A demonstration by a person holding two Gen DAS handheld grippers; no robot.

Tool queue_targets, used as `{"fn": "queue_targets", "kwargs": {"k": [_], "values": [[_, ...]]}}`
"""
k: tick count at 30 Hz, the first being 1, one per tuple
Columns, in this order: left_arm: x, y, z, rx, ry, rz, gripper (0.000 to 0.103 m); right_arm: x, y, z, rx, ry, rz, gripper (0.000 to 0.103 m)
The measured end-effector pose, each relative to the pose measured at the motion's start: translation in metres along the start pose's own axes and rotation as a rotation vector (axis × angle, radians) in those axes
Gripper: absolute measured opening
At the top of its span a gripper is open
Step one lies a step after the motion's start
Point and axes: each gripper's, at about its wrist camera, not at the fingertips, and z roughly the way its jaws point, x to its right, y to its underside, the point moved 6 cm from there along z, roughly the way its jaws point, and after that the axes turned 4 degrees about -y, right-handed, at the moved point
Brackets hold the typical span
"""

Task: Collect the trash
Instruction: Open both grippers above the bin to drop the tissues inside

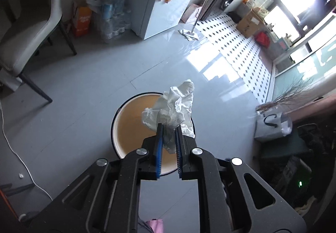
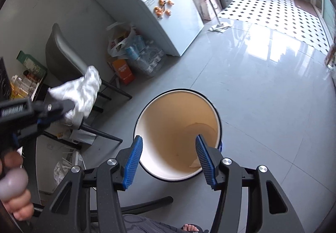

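Observation:
A crumpled white plastic wrapper (image 1: 175, 105) sticks up from my left gripper (image 1: 169, 126), whose blue pads are shut on its lower end. Below it on the grey floor stands a round bin (image 1: 115, 126), white-rimmed with a tan inside. In the right wrist view my right gripper (image 2: 169, 138) hangs open over the same bin (image 2: 145, 115) with nothing between its fingers. A small pale scrap (image 2: 194, 164) lies at the bin's bottom. The left gripper (image 2: 67, 107) with the wrapper (image 2: 82, 90) shows left of the bin, held by a hand (image 2: 12, 180).
A chair (image 1: 31, 29) stands to the left, with a fridge (image 1: 166, 0) beyond. A pack of water bottles (image 1: 113, 21), a plastic bag and an orange box (image 1: 83, 18) sit by the fridge. A mop (image 1: 192, 31) rests on the floor. A white cable (image 1: 12, 149) runs at left. A sandalled foot (image 2: 190, 227) is below.

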Motion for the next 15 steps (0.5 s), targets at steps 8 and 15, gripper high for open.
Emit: {"fn": "queue_targets", "kwargs": {"k": [8,15], "values": [[0.016,-0.015,-0.025,0.039,0.063,0.02,0.061,0.002,0.002,-0.019,0.028,0.007,0.02,0.055],[-0.006,-0.019,-0.082,0.12,0.065,-0.017,0.074,-0.024,0.001,-0.036,0.06,0.019,-0.014,0.072]]}}
